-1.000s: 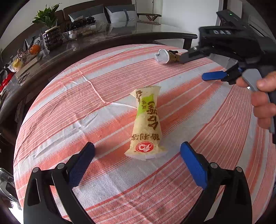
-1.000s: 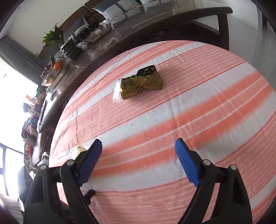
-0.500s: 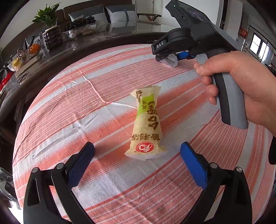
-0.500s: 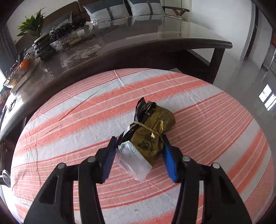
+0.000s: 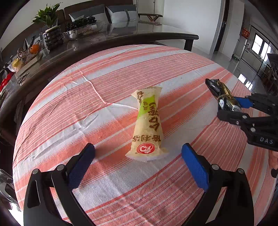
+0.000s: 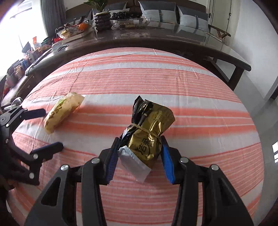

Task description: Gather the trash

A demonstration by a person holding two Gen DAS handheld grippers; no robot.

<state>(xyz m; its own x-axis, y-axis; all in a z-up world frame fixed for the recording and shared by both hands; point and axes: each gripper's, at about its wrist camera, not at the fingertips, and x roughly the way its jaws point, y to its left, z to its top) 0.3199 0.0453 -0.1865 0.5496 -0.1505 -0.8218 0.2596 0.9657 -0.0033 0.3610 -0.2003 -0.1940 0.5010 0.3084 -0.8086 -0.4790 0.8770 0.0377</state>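
A cream and green snack wrapper (image 5: 147, 125) lies on the striped tablecloth (image 5: 69, 107). My left gripper (image 5: 138, 165) is open, its blue pads either side of the wrapper's near end, just short of it. My right gripper (image 6: 139, 154) is shut on a gold and black packet (image 6: 149, 132) tied with a rubber band, and holds it above the cloth. The packet (image 5: 223, 97) and right gripper (image 5: 231, 107) also show at the right of the left wrist view. The snack wrapper (image 6: 62, 111) and left gripper (image 6: 46, 130) show at the left of the right wrist view.
A dark glass-topped table (image 5: 121, 36) stands behind the round table, with a potted plant (image 5: 50, 26), glass bowls (image 6: 130, 22) and clutter. Cushioned seats (image 6: 156, 12) line the far wall.
My right gripper has closed on the gold packet, lifted it and carried it from the far side of the table towards the right near side. The left gripper has stayed still.
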